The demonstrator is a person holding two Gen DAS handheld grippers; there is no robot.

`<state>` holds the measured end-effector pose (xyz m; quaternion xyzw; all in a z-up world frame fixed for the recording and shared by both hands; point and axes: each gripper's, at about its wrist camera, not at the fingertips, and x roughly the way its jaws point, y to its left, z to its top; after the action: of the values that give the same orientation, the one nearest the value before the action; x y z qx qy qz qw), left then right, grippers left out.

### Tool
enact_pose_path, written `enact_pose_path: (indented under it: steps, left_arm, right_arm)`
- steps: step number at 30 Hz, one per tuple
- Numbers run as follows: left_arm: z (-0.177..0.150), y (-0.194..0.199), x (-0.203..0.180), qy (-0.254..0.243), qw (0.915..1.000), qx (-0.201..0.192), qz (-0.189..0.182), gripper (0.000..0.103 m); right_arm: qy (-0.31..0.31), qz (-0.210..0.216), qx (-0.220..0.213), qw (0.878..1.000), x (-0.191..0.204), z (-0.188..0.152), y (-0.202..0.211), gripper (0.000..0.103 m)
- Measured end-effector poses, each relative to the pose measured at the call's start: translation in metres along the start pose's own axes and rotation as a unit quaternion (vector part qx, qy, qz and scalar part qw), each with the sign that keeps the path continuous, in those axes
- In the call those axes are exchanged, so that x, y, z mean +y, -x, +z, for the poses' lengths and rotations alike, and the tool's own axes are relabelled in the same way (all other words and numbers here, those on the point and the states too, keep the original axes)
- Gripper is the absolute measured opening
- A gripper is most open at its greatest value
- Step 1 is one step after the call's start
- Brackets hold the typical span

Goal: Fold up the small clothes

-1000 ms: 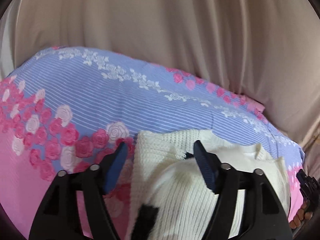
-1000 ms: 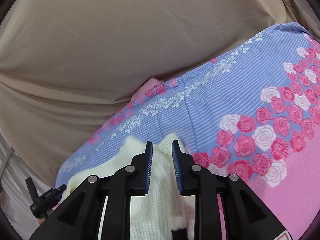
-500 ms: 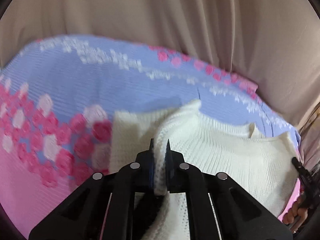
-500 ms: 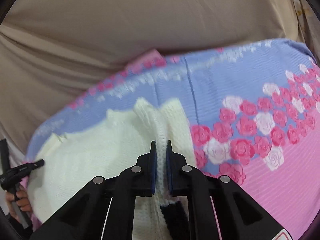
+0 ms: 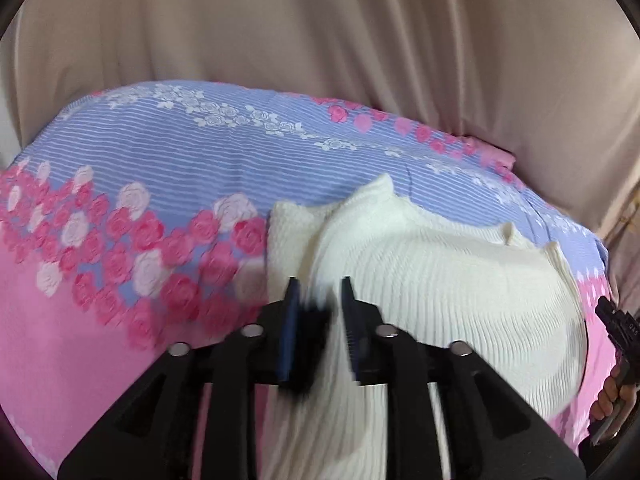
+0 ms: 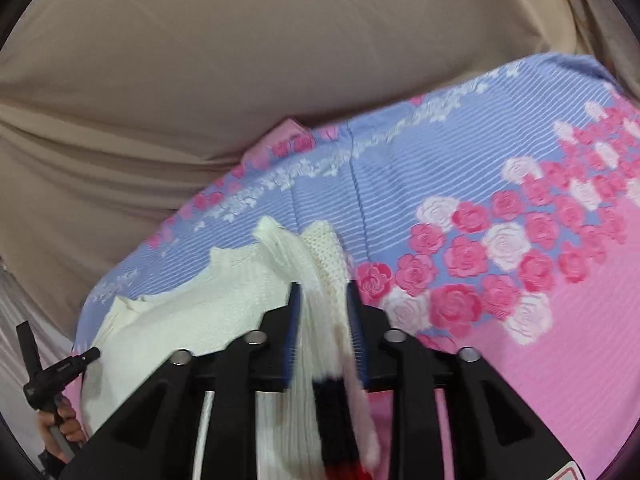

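A cream knit sweater (image 5: 440,272) with a dark patch lies on the flowered bedsheet (image 5: 160,160). My left gripper (image 5: 318,284) sits at its left edge. Its jaws are opening, and blurred knit hangs loose between them without being pinched. In the right wrist view the same sweater (image 6: 192,320) spreads to the left, and a folded ridge of it runs into my right gripper (image 6: 322,286). Those jaws are opening too, with the knit slack between the pads. Each view catches the other gripper at its side edge: the right gripper (image 5: 618,328) and the left gripper (image 6: 52,372), each held by a hand.
The sheet (image 6: 480,184) is blue-striped at the back, with pink roses and a plain pink band toward me. A beige curtain (image 5: 320,40) hangs close behind the bed and bulges over its far edge (image 6: 200,60).
A second ago the left jaws stood wide. Half a second ago both grippers were clamped on folds of the sweater. Now both have parted and the knit hangs loose between them.
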<state>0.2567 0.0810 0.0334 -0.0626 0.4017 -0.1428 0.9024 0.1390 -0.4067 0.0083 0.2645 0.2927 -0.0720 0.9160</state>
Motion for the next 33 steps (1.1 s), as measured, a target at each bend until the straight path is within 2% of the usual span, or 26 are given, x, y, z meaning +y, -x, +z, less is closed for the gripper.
enact_pose_path:
  steps: [1, 2, 3, 6, 9, 10, 11, 12, 13, 14, 15, 16, 18, 21, 24, 26, 29, 30, 32, 33]
  left_arm:
    - [-0.015, 0.014, 0.003, 0.002, 1.0000, -0.001, 0.002, 0.049]
    - [-0.024, 0.020, 0.005, 0.007, 1.0000, 0.000, 0.002, 0.053]
    - [-0.037, 0.027, 0.010, 0.015, 0.9999, 0.003, 0.000, 0.056]
    - [-0.072, 0.029, 0.019, 0.039, 0.9987, 0.033, -0.007, 0.059]
    - [-0.089, 0.015, 0.021, 0.078, 0.9945, 0.063, -0.032, 0.059]
    - [-0.090, 0.014, 0.020, 0.084, 0.9939, 0.061, -0.038, 0.058]
    - [-0.087, 0.014, 0.015, 0.081, 0.9945, 0.056, -0.035, 0.054]
    - [-0.084, 0.013, 0.010, 0.077, 0.9949, 0.058, -0.032, 0.037]
    - [-0.080, 0.014, 0.008, 0.077, 0.9944, 0.061, -0.039, 0.022]
    - [-0.075, 0.017, 0.006, 0.081, 0.9932, 0.066, -0.053, 0.021]
    - [-0.072, 0.026, 0.004, 0.080, 0.9937, 0.063, -0.049, 0.019]
    - [-0.071, 0.035, 0.003, 0.070, 0.9950, 0.057, -0.043, 0.017]
    - [-0.074, 0.061, 0.003, 0.045, 0.9974, 0.046, -0.030, 0.017]
    - [-0.100, 0.082, 0.012, 0.034, 0.9959, 0.080, -0.027, 0.017]
    - [-0.143, 0.085, 0.019, 0.034, 0.9908, 0.127, -0.030, 0.017]
    - [-0.164, 0.084, 0.023, 0.039, 0.9874, 0.149, -0.037, 0.019]
    - [-0.162, 0.098, 0.024, 0.048, 0.9908, 0.123, -0.028, 0.024]
    - [-0.151, 0.108, 0.024, 0.055, 0.9931, 0.099, -0.030, 0.025]
    - [-0.124, 0.128, 0.018, 0.045, 0.9976, 0.044, -0.030, 0.032]
    - [-0.111, 0.134, 0.011, 0.031, 0.9991, 0.017, -0.025, 0.044]
  right_arm:
    - [0.009, -0.005, -0.007, 1.000, 0.000, -0.004, 0.016, 0.044]
    - [0.021, -0.014, -0.009, 1.000, 0.001, -0.013, 0.031, 0.053]
    - [0.030, -0.018, -0.005, 0.999, 0.001, -0.024, 0.041, 0.058]
    - [0.043, -0.018, 0.035, 0.998, -0.010, -0.068, 0.061, 0.062]
    - [0.035, -0.011, 0.083, 0.996, -0.015, -0.106, 0.054, 0.063]
    - [0.022, -0.002, 0.091, 0.996, -0.017, -0.114, 0.050, 0.066]
    - [0.014, -0.001, 0.076, 0.997, -0.014, -0.117, 0.049, 0.067]
    - [0.017, 0.007, 0.069, 0.997, -0.009, -0.117, 0.047, 0.067]
    - [0.016, 0.017, 0.071, 0.997, -0.004, -0.115, 0.043, 0.060]
    - [0.007, 0.016, 0.065, 0.998, 0.000, -0.112, 0.040, 0.050]
    - [0.001, 0.021, 0.062, 0.998, 0.003, -0.108, 0.039, 0.017]
    - [-0.008, 0.028, 0.065, 0.997, 0.004, -0.104, 0.040, 0.018]
    - [-0.020, 0.031, 0.042, 0.998, 0.003, -0.097, 0.061, 0.015]
    - [-0.002, 0.017, 0.021, 1.000, 0.000, -0.100, 0.101, 0.013]
    - [0.007, -0.006, 0.044, 0.999, -0.013, -0.122, 0.130, 0.013]
    - [-0.002, -0.021, 0.080, 0.997, -0.027, -0.148, 0.139, 0.013]
    - [-0.018, -0.036, 0.132, 0.990, -0.041, -0.182, 0.137, 0.018]
    - [-0.018, -0.043, 0.134, 0.990, -0.042, -0.186, 0.140, 0.025]
    - [-0.009, -0.059, 0.117, 0.991, -0.039, -0.178, 0.149, 0.026]
    - [0.002, -0.071, 0.095, 0.993, -0.035, -0.167, 0.156, 0.028]
